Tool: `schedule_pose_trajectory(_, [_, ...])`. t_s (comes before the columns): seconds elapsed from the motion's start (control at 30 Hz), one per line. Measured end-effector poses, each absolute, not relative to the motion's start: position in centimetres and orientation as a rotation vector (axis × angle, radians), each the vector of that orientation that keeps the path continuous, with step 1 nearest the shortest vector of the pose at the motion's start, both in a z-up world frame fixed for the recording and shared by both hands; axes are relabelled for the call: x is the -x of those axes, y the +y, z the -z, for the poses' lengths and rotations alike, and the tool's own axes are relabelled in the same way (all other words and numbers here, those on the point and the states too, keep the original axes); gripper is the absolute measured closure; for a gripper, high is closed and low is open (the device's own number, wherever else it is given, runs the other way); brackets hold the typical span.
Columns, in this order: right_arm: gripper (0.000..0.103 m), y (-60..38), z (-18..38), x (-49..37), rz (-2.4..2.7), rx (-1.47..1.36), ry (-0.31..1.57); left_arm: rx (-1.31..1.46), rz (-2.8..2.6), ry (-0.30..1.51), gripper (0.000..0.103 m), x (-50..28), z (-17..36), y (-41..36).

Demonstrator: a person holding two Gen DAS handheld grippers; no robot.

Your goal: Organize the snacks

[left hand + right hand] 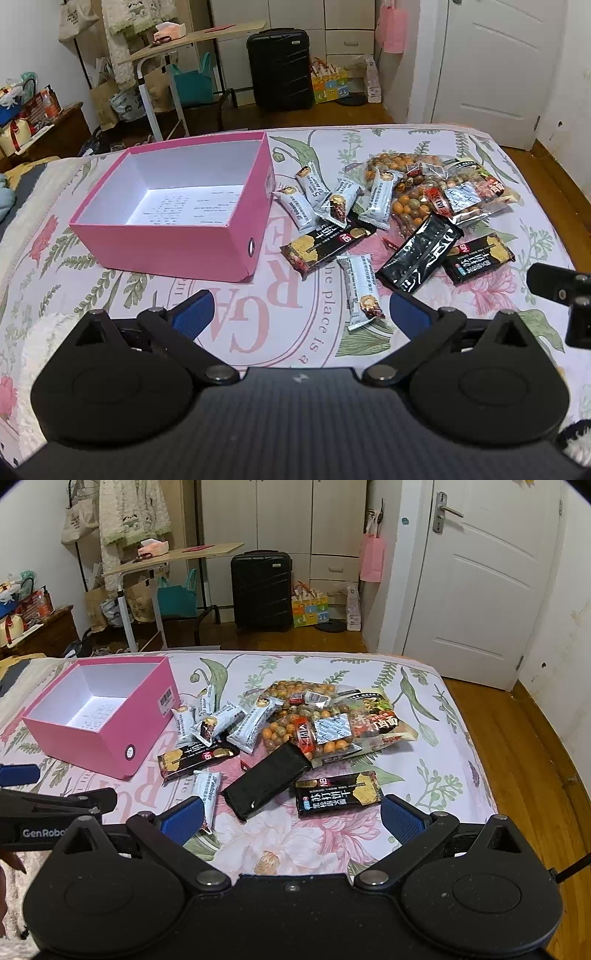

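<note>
An empty pink box (162, 243) (92, 746) with a white inside stands on the floral bedspread, left of a heap of snacks. The heap holds several white bar wrappers (360, 291) (207, 794), black cracker packs (325, 243) (338, 794), a plain black pouch (419, 254) (267, 781) and clear bags of coated nuts (413, 195) (314, 731). My left gripper (301, 315) is open, low over the bed, with one white bar just beyond its gap. My right gripper (291, 818) is open too, near the black pouch and a cracker pack. Neither holds anything.
The bed (424, 760) ends at wooden floor (524, 760) on the right and beyond the snacks. Farther back stand a black suitcase (260, 590), a rolling side table (173, 557), bags, and a white door (476, 583). The other gripper (565, 295) (44, 808) shows at each view's edge.
</note>
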State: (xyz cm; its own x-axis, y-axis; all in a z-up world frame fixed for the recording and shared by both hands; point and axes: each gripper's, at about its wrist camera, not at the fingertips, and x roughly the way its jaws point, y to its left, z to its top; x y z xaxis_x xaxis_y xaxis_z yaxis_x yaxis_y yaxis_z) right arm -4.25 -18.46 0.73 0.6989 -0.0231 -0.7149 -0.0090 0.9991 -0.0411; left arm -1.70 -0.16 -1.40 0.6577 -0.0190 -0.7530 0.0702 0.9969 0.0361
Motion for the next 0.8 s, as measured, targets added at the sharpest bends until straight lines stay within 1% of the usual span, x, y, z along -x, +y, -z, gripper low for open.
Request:
schedule_pose_trajectory(0.17, [0.0, -18.6, -0.4, 4.3, 0.019, 0.048, 0.793, -0.058, 0.072, 0.879, 0.0, 2.1, 2.3, -0.6])
schedule_pose_trajectory(0.8, [0.0, -19.1, 0.7, 4.7, 0.027, 0.057, 0.776, -0.043, 0.06, 0.867, 0.0, 2.4, 3.3, -0.6])
